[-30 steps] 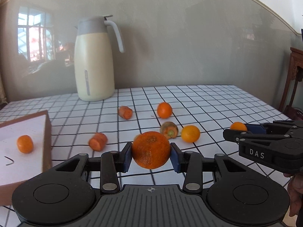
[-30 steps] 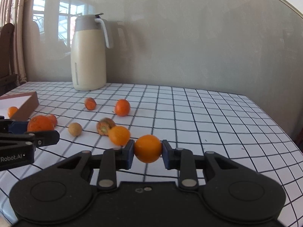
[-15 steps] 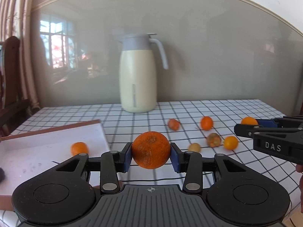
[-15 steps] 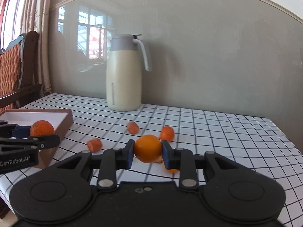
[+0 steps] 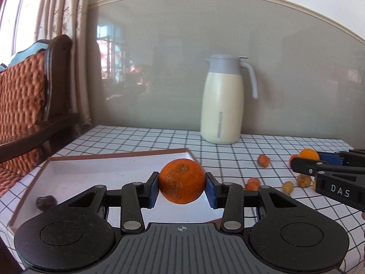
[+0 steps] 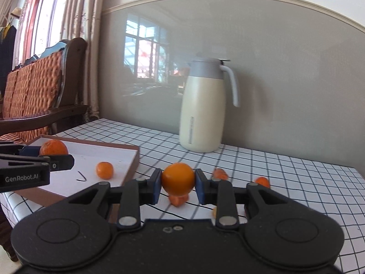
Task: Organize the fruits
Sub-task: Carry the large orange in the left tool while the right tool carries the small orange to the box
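Note:
My left gripper (image 5: 182, 188) is shut on a rough dark orange (image 5: 182, 180) and holds it above the white, brown-rimmed box (image 5: 109, 157). It also shows in the right wrist view (image 6: 53, 148) over the box (image 6: 134, 159). My right gripper (image 6: 178, 186) is shut on a smooth orange (image 6: 178, 179), above the table to the right of the box; it appears in the left wrist view (image 5: 308, 154). One small orange (image 6: 104, 170) lies in the box. Several small fruits (image 5: 263, 160) lie loose on the checked tablecloth.
A cream thermos jug (image 5: 222, 100) stands at the back by the wall. A dark fruit (image 5: 45, 202) lies in the box's near left corner. A wooden chair with an orange cushion (image 5: 20, 105) stands left of the table. The table edge runs on the left.
Both grippers have swung left with their oranges. The left one now hangs over the box; the box has come into fuller view in both cameras.

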`<state>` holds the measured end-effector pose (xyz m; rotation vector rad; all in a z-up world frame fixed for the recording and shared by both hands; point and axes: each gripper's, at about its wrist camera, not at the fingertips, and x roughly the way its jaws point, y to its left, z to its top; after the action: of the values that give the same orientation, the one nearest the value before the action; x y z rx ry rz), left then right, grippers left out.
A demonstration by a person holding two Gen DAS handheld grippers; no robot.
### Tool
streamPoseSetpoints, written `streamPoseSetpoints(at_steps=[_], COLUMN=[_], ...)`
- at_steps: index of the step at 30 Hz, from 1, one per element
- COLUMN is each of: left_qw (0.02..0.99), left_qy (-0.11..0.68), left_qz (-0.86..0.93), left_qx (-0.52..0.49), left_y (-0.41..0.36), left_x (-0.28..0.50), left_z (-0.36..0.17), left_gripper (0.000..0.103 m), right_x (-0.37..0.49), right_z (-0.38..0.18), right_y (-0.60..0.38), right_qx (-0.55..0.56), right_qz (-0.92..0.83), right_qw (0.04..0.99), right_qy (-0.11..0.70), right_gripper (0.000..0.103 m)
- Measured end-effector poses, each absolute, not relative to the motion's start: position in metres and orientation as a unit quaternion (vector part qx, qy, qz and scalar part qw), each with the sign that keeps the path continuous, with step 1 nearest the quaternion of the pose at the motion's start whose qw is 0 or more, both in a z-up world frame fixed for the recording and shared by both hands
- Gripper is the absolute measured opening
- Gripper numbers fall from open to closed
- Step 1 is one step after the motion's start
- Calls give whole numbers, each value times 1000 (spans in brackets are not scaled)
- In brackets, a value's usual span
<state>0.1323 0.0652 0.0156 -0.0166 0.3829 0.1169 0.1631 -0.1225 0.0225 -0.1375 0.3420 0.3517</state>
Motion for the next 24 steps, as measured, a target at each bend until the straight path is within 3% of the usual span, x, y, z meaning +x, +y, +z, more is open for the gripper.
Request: streamPoseSetpoints(at_steps=[24], left_qw=[968], left_qy=[198], left_qz=[152], left_qx=[-24], left_y=[158], left_x=[107], left_z=[7], left_gripper=[42], right_x=[165], right_z=[20], right_y=[-31], right_qx=[-64], right_qz=[251], right_qw=[952], right_qy=[162], right_gripper=[22])
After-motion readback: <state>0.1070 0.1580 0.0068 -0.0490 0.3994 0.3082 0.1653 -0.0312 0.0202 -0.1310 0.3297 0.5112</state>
